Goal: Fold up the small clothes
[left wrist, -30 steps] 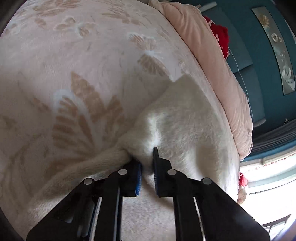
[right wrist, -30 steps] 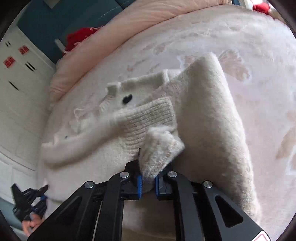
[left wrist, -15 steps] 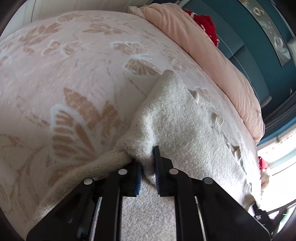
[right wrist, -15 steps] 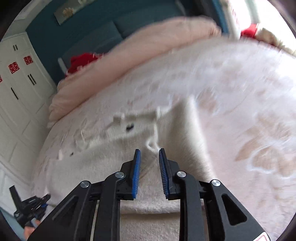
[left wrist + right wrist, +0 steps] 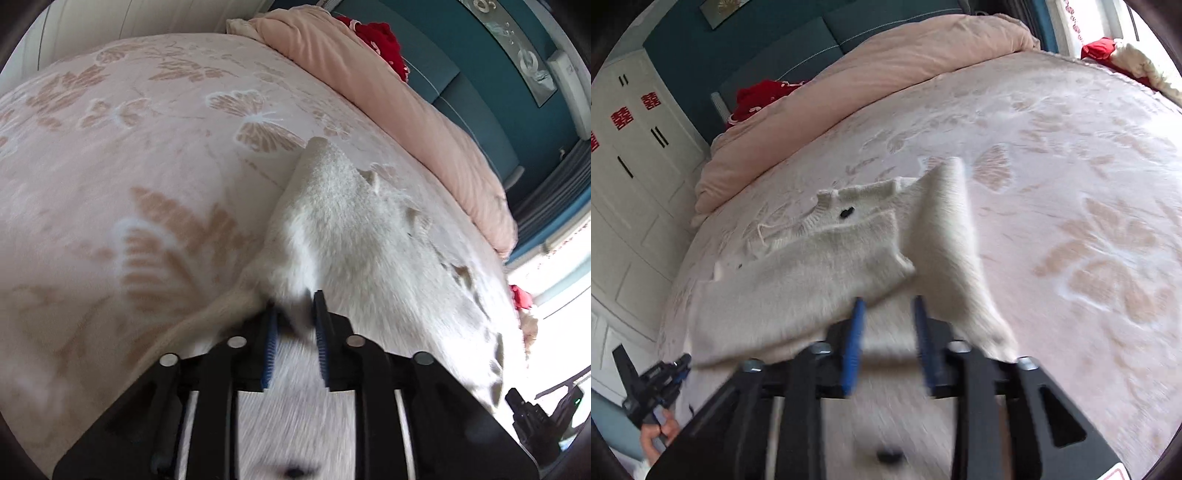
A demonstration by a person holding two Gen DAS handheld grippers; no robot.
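Observation:
A small cream fluffy sweater (image 5: pixel 849 266) lies on the bed with a sleeve folded across its body and a black button near the collar. My right gripper (image 5: pixel 888 308) is open and empty just above its near edge. In the left wrist view the same sweater (image 5: pixel 362 236) fills the middle. My left gripper (image 5: pixel 293 299) has its jaws slightly parted around a fold of the sweater's edge; the cloth between the blue pads (image 5: pixel 269 343) is blurred. The left gripper also shows in the right wrist view (image 5: pixel 653 380), held in a hand.
The bed has a pink blanket with a butterfly pattern (image 5: pixel 129 166). A rolled peach duvet (image 5: pixel 886 74) lies along the teal headboard with a red cushion (image 5: pixel 757 98). White wardrobes (image 5: pixel 624 177) stand at left. The right gripper shows at the left view's lower right (image 5: pixel 532 417).
My right gripper let go of the sleeve cuff, opened and drew back; the sleeve now lies flat across the sweater. My left gripper's jaws have widened a little on the sweater's edge.

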